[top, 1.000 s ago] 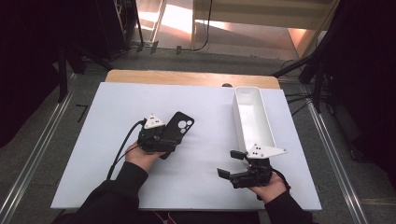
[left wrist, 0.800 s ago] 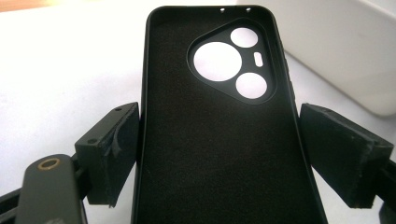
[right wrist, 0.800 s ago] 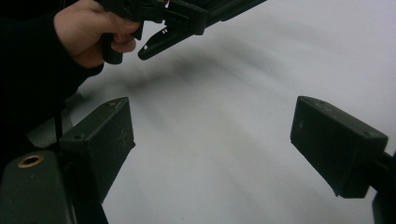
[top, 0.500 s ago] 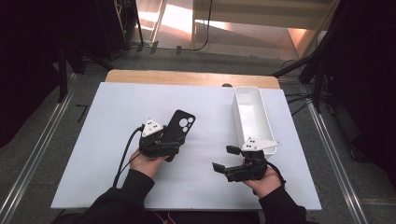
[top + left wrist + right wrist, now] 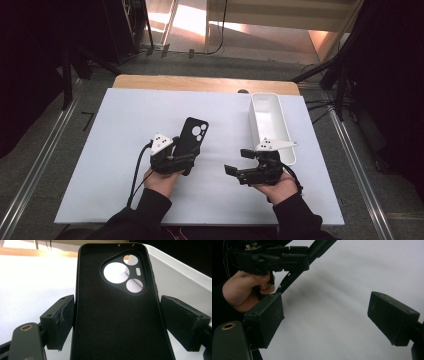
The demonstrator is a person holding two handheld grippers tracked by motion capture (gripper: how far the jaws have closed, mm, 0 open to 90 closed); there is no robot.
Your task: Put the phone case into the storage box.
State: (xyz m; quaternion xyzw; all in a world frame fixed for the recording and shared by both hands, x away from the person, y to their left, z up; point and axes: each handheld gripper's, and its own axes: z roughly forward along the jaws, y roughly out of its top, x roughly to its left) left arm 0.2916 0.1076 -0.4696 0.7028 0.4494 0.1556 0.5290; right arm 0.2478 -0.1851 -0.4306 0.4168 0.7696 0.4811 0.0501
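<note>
Both hands have shifted a little since the earlier frames: the left gripper (image 5: 187, 159) with its phone case (image 5: 192, 137) has come slightly toward the person and toward the middle of the table, and the right gripper (image 5: 239, 162) has left the near end of the white bin (image 5: 270, 125) and now sits further to the left of it. Taking the white bin as landmark and going from left to right: well to the left of the bin, the left gripper is clenched on the black phone case, its two pads pressing the long edges of the lower half of the case. In the left gripper view the case (image 5: 117, 312) shows its soft inner side, the camera cut-out is at the far end, and the white wall of the bin (image 5: 180, 280) stands just behind it on the right. The case is lifted and tilted, its cut-out end pointing away from the person. Nearer to the bin, just left of its near end, the right gripper points sideways toward the left hand (image 5: 244, 293). Its jaws stand wide apart and grasp nothing; between them there is only the white table (image 5: 352, 290).
</note>
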